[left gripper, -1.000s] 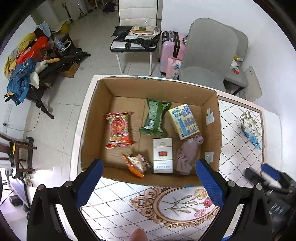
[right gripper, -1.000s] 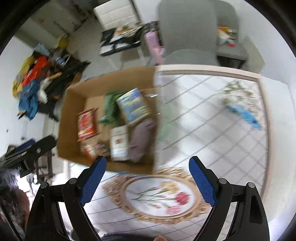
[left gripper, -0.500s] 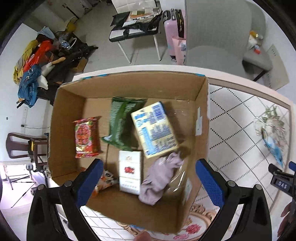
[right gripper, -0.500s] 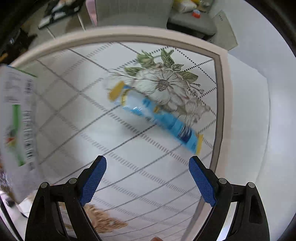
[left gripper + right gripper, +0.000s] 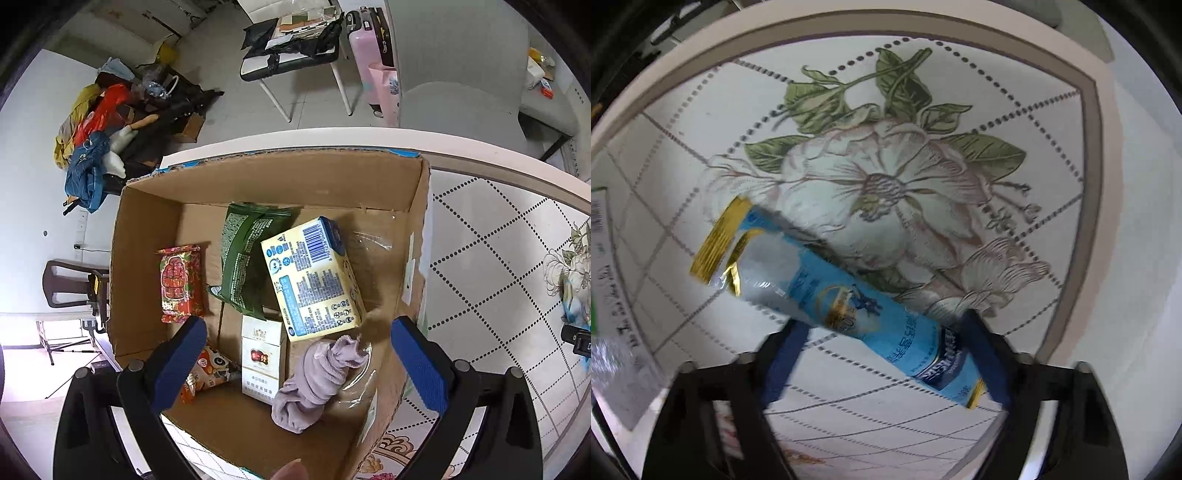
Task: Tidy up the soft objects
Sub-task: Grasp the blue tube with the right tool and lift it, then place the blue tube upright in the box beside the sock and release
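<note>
In the left wrist view my left gripper point(image 5: 295, 363) is open and empty above the near end of a cardboard box point(image 5: 413, 229). Inside lie a purple sock point(image 5: 317, 380), a yellow and blue carton point(image 5: 314, 280), a green packet point(image 5: 247, 258), a red snack pack point(image 5: 179, 282), a white and red box point(image 5: 262, 358) and an orange packet point(image 5: 207, 373). In the right wrist view my right gripper point(image 5: 884, 360) is open, its fingers on either side of a long blue sachet point(image 5: 834, 295) with gold ends that lies on the floral tablecloth point(image 5: 886, 177).
The table edge point(image 5: 1089, 110) runs close behind and to the right of the sachet. The box's right wall stands next to the checked cloth point(image 5: 498, 277). Grey chairs point(image 5: 454, 70), a pink suitcase point(image 5: 369, 48) and piled clothes point(image 5: 92, 147) are on the floor beyond.
My left gripper has moved forward over the box. My right gripper has swung right from the box and come down onto the blue sachet, which now lies between its fingers.
</note>
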Available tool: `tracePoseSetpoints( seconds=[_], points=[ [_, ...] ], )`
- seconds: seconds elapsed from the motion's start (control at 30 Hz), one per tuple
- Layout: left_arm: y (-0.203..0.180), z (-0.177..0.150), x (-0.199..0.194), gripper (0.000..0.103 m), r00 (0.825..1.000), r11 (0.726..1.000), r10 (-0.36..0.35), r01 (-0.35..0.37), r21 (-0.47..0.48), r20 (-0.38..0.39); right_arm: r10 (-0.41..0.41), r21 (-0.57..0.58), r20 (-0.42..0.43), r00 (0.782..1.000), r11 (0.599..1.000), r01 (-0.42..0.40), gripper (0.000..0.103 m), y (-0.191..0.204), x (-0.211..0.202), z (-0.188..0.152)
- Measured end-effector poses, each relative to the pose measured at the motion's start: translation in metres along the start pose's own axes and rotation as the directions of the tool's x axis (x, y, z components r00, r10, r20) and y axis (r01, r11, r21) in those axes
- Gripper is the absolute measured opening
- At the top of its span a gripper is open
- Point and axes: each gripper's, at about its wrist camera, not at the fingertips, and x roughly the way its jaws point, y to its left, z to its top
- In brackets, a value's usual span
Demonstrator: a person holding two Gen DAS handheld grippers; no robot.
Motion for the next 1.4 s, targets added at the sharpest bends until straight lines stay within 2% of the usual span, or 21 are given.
tracePoseSetpoints(
  seconds=[0.03,0.07,0.1,0.2,0.27,0.4,0.53,0.63,0.77,0.83,0.93,1.0,1.1,1.2,1.33,1.4],
  points=[
    [-0.001,0.0,0.0,0.102,1.0,1.0,-0.002,0.002,0.001,0.0,-0.004,-0.011,0.009,1.0,1.0,0.004,0.056,0.004,-0.005,-0.003],
    [-0.001,0.0,0.0,0.102,1.0,1.0,-0.003,0.003,0.002,0.0,-0.009,-0.023,0.009,1.0,1.0,0.009,0.038,0.008,-0.007,-0.006],
    [-0.001,0.0,-0.001,0.102,1.0,1.0,-0.004,0.004,0.003,0.003,-0.027,-0.039,0.002,1.0,0.999,0.027,0.03,0.014,-0.007,-0.011],
    [-0.001,-0.001,-0.001,0.102,1.0,1.0,-0.01,0.01,0.008,0.001,-0.084,-0.062,0.023,0.996,0.994,0.086,0.021,0.028,-0.01,-0.024],
    [0.001,-0.003,-0.005,0.102,1.0,1.0,-0.023,0.023,0.008,0.006,-0.053,-0.041,0.035,0.998,0.998,0.054,0.018,0.034,-0.015,-0.033],
    [0.012,-0.011,-0.015,0.102,0.997,0.997,-0.075,0.075,0.014,0.026,0.049,0.021,0.095,0.994,0.998,-0.051,0.017,0.04,-0.036,-0.06],
    [0.034,-0.032,-0.029,0.102,0.987,0.988,-0.15,0.148,0.038,0.057,0.162,0.045,0.175,0.971,0.984,-0.172,0.017,0.059,-0.073,-0.096],
    [0.062,-0.055,-0.035,0.102,0.975,0.977,-0.212,0.209,0.05,0.067,0.241,0.029,0.228,0.943,0.967,-0.254,0.017,0.078,-0.101,-0.124],
    [0.115,-0.085,-0.033,0.102,0.961,0.963,-0.268,0.269,0.007,0.06,0.325,-0.021,0.284,0.902,0.943,-0.333,0.017,0.113,-0.138,-0.154],
    [0.141,-0.094,-0.03,0.102,0.955,0.957,-0.289,0.291,-0.023,0.061,0.37,-0.069,0.299,0.88,0.928,-0.366,0.017,0.143,-0.159,-0.169],
    [0.177,-0.1,-0.028,0.102,0.948,0.948,-0.311,0.314,-0.049,0.06,0.4,-0.12,0.31,0.863,0.917,-0.382,0.017,0.19,-0.17,-0.181],
    [0.198,-0.102,-0.028,0.102,0.94,0.938,-0.334,0.339,-0.069,0.073,0.393,-0.146,0.323,0.861,0.92,-0.365,0.017,0.224,-0.187,-0.186],
    [0.223,-0.094,-0.026,0.102,0.901,0.898,-0.427,0.433,-0.082,0.082,0.367,-0.168,0.335,0.868,0.929,-0.328,0.017,0.265,-0.2,-0.19],
    [0.228,-0.077,-0.02,0.102,0.879,0.879,-0.471,0.475,-0.049,0.075,0.327,-0.157,0.339,0.882,0.944,-0.289,0.017,0.286,-0.203,-0.186],
    [0.225,-0.059,-0.015,0.102,0.863,0.867,-0.498,0.499,0.002,0.083,0.259,-0.121,0.347,0.902,0.966,-0.231,0.017,0.31,-0.2,-0.172],
    [0.218,-0.05,-0.011,0.102,0.864,0.868,-0.496,0.495,0.033,0.079,0.218,-0.094,0.353,0.91,0.976,-0.197,0.017,0.317,-0.194,-0.162]
  ],
)
